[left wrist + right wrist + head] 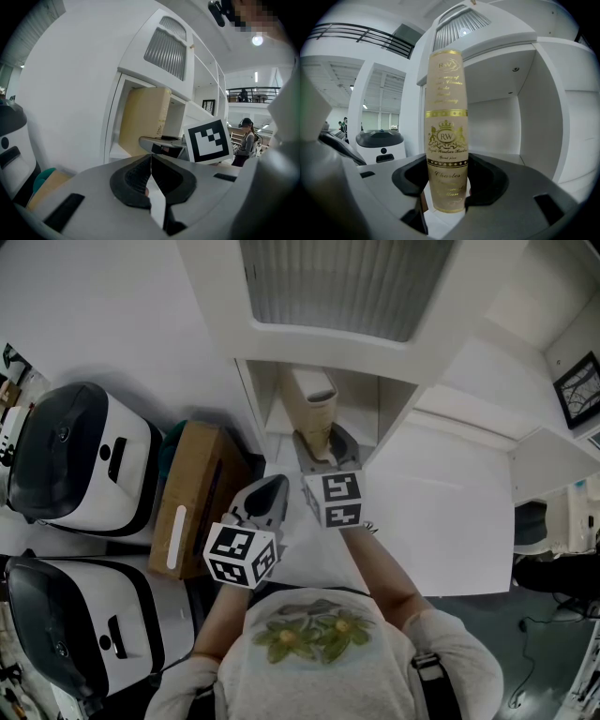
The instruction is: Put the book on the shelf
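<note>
the right hand-held gripper (pixel 446 190) is clamped low on an upright cream hardback book with gold lettering (pixel 446 117), at the mouth of the white shelf (pixel 534 117). the left hand-held gripper (pixel 151 183) is pinched together, empty. the book seems stiff, fairly heavy and slick, so gripping across both covers suits it.

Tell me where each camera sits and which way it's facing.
Head view: on the person's head, looking steeply down at the shelf; arms, left gripper and right gripper show.
Left gripper view: on the left gripper, facing the shelf; its shut jaws show.
Right gripper view: on the right gripper, facing the shelf; its jaws clamp the book.
Shared: all three show the book.
</note>
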`<state>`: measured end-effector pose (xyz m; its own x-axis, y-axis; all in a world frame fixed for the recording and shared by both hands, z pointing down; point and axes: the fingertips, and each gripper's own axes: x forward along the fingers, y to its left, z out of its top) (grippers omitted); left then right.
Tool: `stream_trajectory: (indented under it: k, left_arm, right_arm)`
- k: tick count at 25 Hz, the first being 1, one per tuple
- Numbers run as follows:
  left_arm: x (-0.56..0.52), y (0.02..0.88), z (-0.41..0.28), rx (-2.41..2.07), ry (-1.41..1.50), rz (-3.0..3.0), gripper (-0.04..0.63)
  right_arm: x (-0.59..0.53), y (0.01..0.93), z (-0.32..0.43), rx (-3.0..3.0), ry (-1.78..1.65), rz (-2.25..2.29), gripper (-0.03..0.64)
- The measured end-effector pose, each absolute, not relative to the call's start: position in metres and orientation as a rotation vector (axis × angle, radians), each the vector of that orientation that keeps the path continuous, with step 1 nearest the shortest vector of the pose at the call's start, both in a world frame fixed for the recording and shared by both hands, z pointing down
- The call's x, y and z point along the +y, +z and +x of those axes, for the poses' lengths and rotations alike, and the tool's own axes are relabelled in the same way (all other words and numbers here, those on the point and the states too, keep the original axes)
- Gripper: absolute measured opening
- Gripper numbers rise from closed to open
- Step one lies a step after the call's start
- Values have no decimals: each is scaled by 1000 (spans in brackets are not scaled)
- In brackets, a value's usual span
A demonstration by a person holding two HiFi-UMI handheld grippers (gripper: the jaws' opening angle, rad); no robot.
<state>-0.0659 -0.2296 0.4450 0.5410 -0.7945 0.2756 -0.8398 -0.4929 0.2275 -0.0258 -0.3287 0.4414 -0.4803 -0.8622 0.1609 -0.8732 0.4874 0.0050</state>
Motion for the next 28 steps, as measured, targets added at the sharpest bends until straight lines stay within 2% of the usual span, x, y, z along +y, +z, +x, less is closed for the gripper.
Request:
stream_trajectory:
  k: [28]
  left_arm:
    - [-230,446,-71,-1365,189,2436,29]
  right_arm:
    - [-344,447,-45,-2616,117,1456,225]
